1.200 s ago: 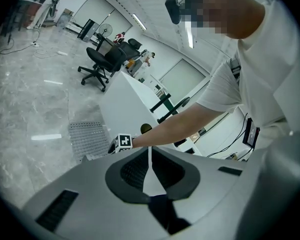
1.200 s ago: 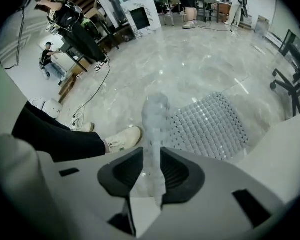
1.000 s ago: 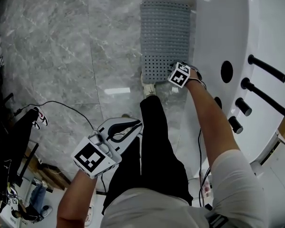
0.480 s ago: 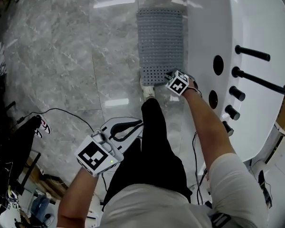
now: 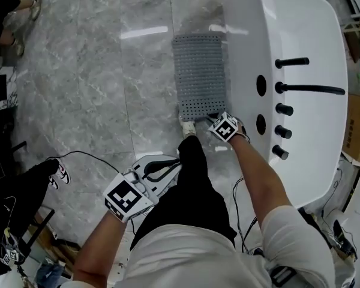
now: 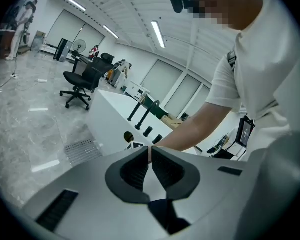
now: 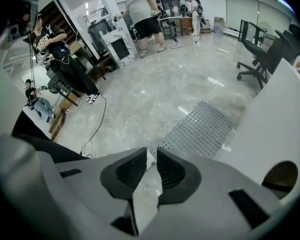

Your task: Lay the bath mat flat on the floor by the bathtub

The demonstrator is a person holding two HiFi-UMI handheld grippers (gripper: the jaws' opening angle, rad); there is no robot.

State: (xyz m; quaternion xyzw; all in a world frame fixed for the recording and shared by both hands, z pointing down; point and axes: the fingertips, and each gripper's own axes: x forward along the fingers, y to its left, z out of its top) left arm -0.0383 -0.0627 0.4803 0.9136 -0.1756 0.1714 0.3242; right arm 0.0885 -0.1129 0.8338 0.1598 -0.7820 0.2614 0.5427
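Bath mat (image 5: 198, 74) flat on floor (image 5: 108, 71), left of bathtub (image 5: 300, 29) — task looks done. Right gripper (image 5: 215, 119) at mat's near corner, fingers closing, empty; left gripper (image 5: 162, 164) fingers together, empty.

Items in your view, apart from the job:

1. Black cable (image 7: 98, 123), a loose curve at lower left of the right gripper view.
2. Person in black (image 7: 60, 59), left of that view, wearing black-and-white sneakers (image 7: 92, 98) near the cable's top end.
3. Person in a white shirt and black shorts (image 7: 140, 11), standing at top centre of that view, others behind.
4. Black office chair (image 6: 80, 86), left of centre in the left gripper view.
5. Ceiling light strips (image 6: 157, 34), top of that view.
6. Cardboard box (image 5: 355, 122), right edge of the head view.
7. Your white shoe (image 5: 188, 114) and black trouser leg (image 5: 195, 179), centre of the head view.
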